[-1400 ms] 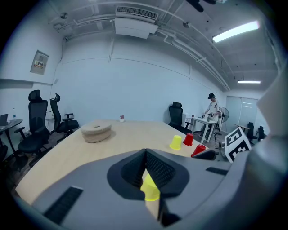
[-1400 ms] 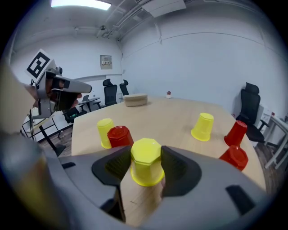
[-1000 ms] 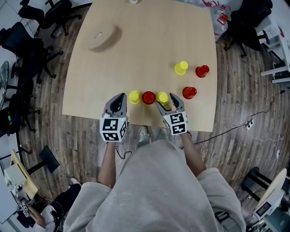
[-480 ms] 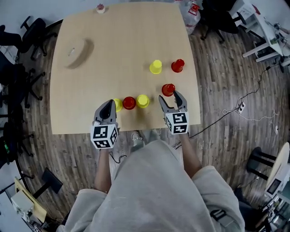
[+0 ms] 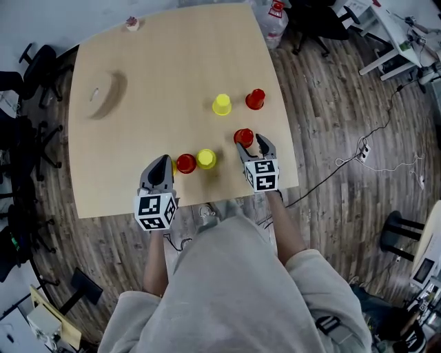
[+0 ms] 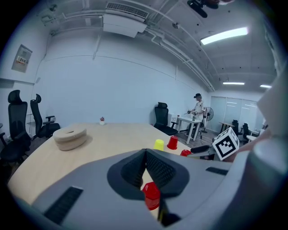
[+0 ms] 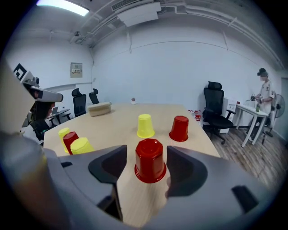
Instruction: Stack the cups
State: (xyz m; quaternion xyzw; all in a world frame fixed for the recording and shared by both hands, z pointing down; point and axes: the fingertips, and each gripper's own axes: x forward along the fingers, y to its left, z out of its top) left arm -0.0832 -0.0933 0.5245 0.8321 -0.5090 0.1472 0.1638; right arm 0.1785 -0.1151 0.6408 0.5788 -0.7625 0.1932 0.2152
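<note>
An upside-down red cup stands between the jaws of my right gripper. The jaws are closing, with a gap still showing on each side of the cup. Left of it, a yellow cup and a red cup stand side by side near the table's front edge. My left gripper is shut on nothing, its tips beside that red cup. It hides a third cup of that row, a yellow cup. Farther back stand another yellow cup and a red cup.
A beige ring-shaped object lies at the table's far left, and a small item sits at the far edge. Office chairs stand left of the table. A bottle is beyond the far right corner. Cables run over the floor on the right.
My right gripper has left the yellow cup in the front row and moved right, and its jaws now straddle the red cup. The left gripper has stayed at the row's left end.
</note>
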